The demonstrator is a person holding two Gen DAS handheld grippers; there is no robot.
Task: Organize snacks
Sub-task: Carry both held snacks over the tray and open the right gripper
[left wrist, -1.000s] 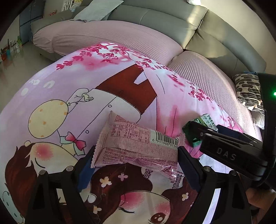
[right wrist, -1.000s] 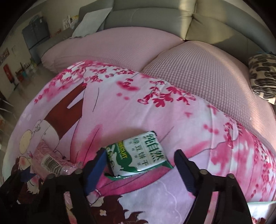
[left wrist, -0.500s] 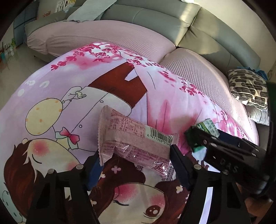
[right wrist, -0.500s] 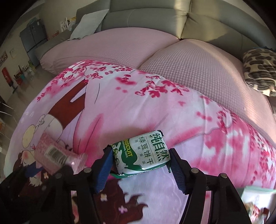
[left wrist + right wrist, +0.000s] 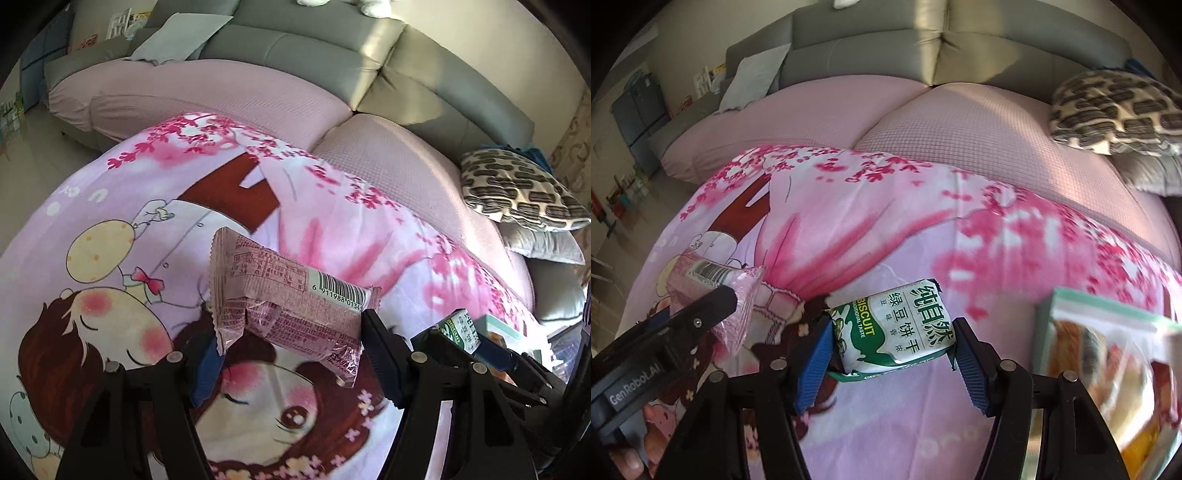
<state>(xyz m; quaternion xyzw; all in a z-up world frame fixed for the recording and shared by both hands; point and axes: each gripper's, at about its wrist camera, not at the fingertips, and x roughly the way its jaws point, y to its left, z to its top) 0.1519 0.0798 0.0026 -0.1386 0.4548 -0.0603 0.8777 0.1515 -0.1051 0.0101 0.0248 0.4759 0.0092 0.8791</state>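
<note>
My left gripper (image 5: 291, 343) clasps a pink biscuit packet (image 5: 291, 299) by its two ends, lifted clear of the cartoon-print blanket (image 5: 110, 221). My right gripper (image 5: 892, 354) is clamped on a green mung-bean biscuit packet (image 5: 897, 328), likewise held off the blanket. A clear-lidded snack box (image 5: 1108, 354), blurred at the right edge of the right wrist view, lies just beside the green packet; its contents are too indistinct to name. Both snacks are picked up but neither is yet placed. Judging by the box's nearness, depositing both packets remains. No other loose snacks are visible on the blanket.
</note>
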